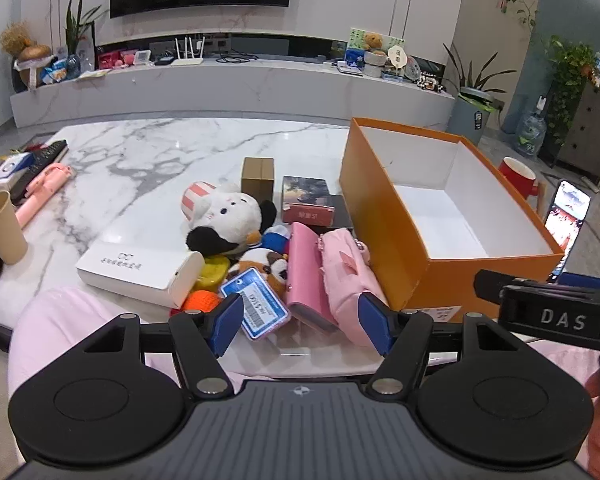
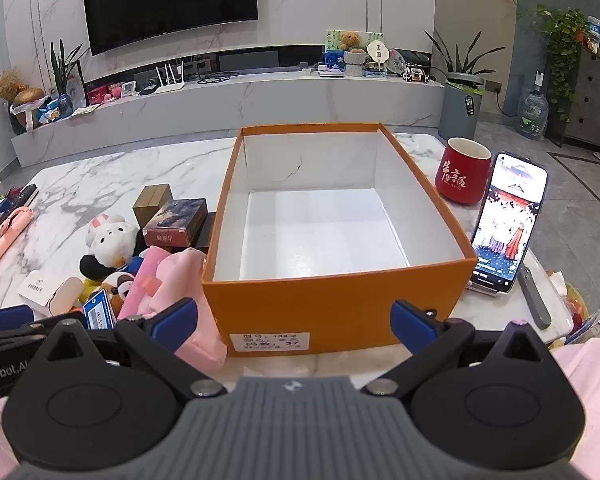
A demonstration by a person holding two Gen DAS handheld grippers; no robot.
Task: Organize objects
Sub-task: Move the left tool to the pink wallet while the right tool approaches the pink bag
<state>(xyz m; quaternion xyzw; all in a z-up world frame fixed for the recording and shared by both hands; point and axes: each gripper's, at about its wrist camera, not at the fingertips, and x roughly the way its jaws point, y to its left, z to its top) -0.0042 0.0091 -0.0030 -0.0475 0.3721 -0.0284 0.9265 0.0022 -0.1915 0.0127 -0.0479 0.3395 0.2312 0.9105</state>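
Orange box [image 2: 332,312] with white interior, toy pile [image 1: 236,240] beside, left gripper [image 1: 300,320] and right gripper [image 2: 294,324] fingers apart

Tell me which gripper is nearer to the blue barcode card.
Left. The left gripper is open right in front of the blue barcode card; the right gripper is off to its right, facing the orange box.

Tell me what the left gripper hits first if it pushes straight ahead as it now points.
Probably the blue barcode card or the pink pouch, both between the open left gripper's fingers; depth is unclear.
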